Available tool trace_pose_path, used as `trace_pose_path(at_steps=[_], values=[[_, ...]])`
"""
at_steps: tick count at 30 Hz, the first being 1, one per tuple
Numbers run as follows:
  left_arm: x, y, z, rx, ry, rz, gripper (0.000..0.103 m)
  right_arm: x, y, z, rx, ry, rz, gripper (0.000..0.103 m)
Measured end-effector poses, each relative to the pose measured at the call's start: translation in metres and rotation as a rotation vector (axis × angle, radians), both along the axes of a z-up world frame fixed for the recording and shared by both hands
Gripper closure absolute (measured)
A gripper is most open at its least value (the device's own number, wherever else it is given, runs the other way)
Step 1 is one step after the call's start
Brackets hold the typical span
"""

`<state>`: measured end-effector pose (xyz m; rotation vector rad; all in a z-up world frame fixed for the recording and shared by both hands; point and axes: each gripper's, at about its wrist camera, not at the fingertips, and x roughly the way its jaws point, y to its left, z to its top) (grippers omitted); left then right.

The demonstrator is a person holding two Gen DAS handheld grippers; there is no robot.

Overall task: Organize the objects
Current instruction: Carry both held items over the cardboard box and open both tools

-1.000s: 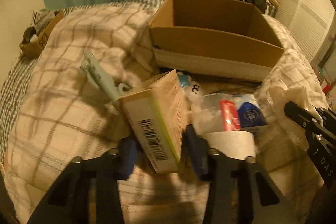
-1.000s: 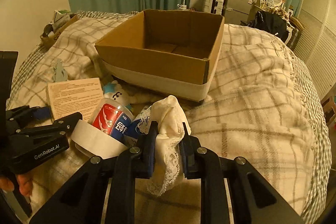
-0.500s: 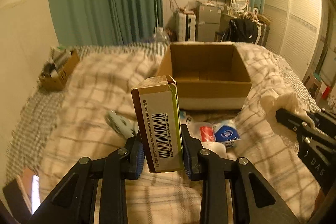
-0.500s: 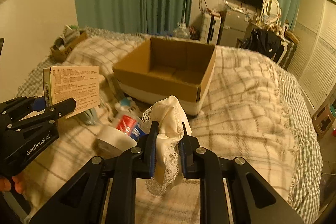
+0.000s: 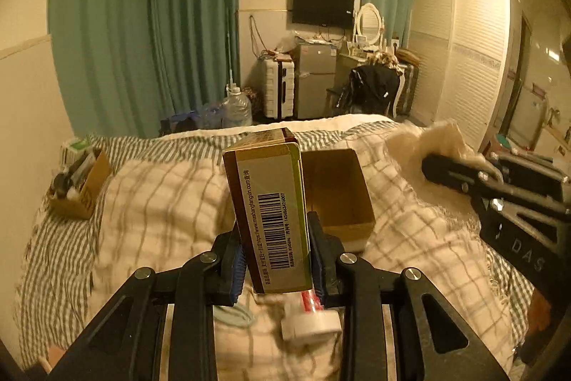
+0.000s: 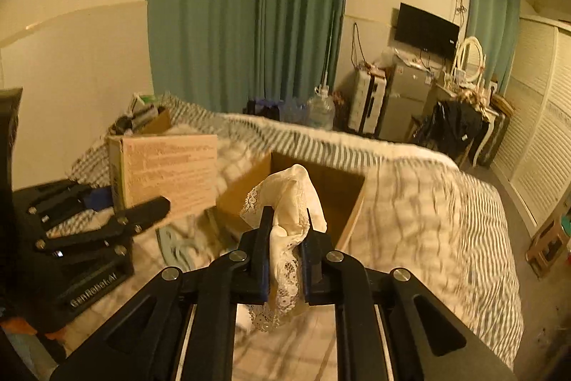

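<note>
The left tool [image 5: 276,259] is held level above the bed [image 5: 160,199], clamped on an upright barcoded carton [image 5: 269,216]; a lace cloth [image 6: 291,213] is pinched by the raised right tool [image 6: 285,238] before the cardboard box [image 6: 351,202]

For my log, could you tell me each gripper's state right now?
Left gripper: closed on the barcoded box.
Right gripper: closed on the lace cloth.
</note>
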<state>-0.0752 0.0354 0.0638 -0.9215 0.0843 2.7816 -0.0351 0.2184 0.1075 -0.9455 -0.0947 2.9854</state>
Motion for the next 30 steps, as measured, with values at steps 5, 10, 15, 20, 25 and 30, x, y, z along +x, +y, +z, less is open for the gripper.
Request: trace_pose_path(at_steps=[5, 10, 15, 20, 25, 30], values=[[-0.055, 0.001, 0.003, 0.005, -0.034, 0.007, 0.073, -0.052, 0.009, 0.011, -0.015, -0.017, -0.01, 0.092], [-0.105, 0.007, -0.014, 0.017, -0.086, -0.002, 0.073, -0.111, 0.03, -0.008, -0.042, -0.074, -0.027, 0.092], [-0.149, 0.018, -0.054, 0.012, -0.139, -0.018, 0.073, -0.165, 0.057, -0.049, -0.081, -0.138, -0.051, 0.092], [-0.174, 0.044, -0.095, -0.053, -0.153, -0.052, 0.073, -0.204, 0.077, -0.103, -0.082, -0.216, -0.066, 0.094], [-0.191, 0.053, -0.124, -0.084, -0.177, -0.071, 0.073, -0.223, 0.09, -0.139, -0.094, -0.254, -0.072, 0.094], [-0.194, 0.045, -0.129, -0.023, -0.183, -0.078, 0.068, -0.22, 0.096, -0.146, -0.111, -0.241, -0.08, 0.082]])
